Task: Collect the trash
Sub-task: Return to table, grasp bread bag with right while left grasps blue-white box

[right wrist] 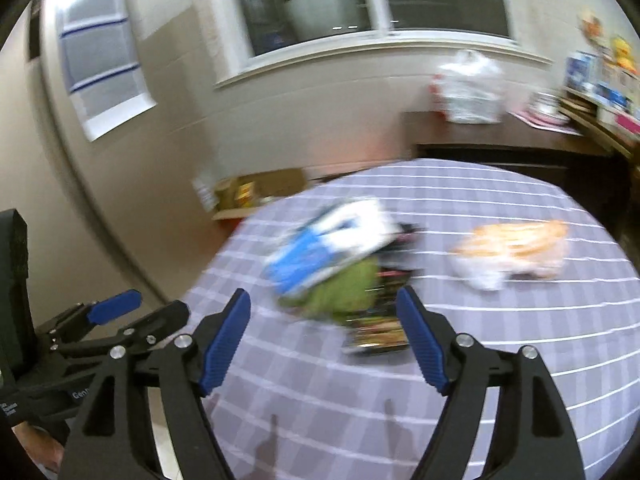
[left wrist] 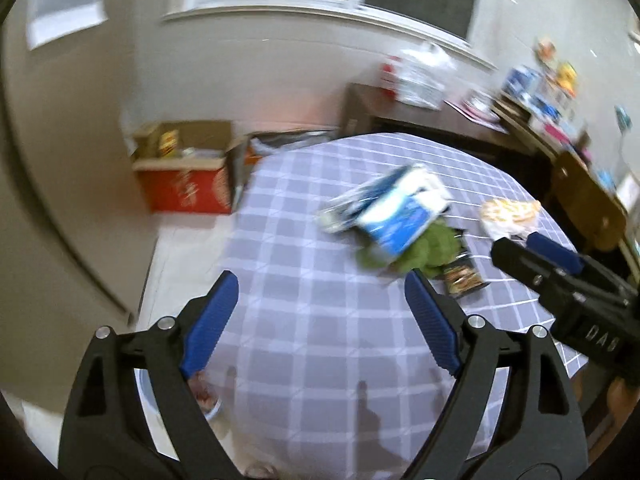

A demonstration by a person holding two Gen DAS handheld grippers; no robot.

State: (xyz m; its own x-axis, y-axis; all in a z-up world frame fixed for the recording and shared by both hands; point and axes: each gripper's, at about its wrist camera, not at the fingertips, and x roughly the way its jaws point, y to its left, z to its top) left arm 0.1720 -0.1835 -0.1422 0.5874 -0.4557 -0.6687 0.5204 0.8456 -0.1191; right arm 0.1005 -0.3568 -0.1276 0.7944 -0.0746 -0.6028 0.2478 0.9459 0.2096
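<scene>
Trash pile (left wrist: 396, 220) ahead of open, empty tongs (left wrist: 320, 324).

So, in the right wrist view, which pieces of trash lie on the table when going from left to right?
Blue and white package → green crumpled wrapper → orange and white bag, lying apart on the checked tablecloth.

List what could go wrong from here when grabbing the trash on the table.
1. The blue and white packet lies on top of a green wrapper and a dark wrapper; a grab at one may drag or scatter the others.
2. The orange and white bag lies apart from the pile and could be missed.
3. Both open tools, left and right, face the same pile and may collide.
</scene>
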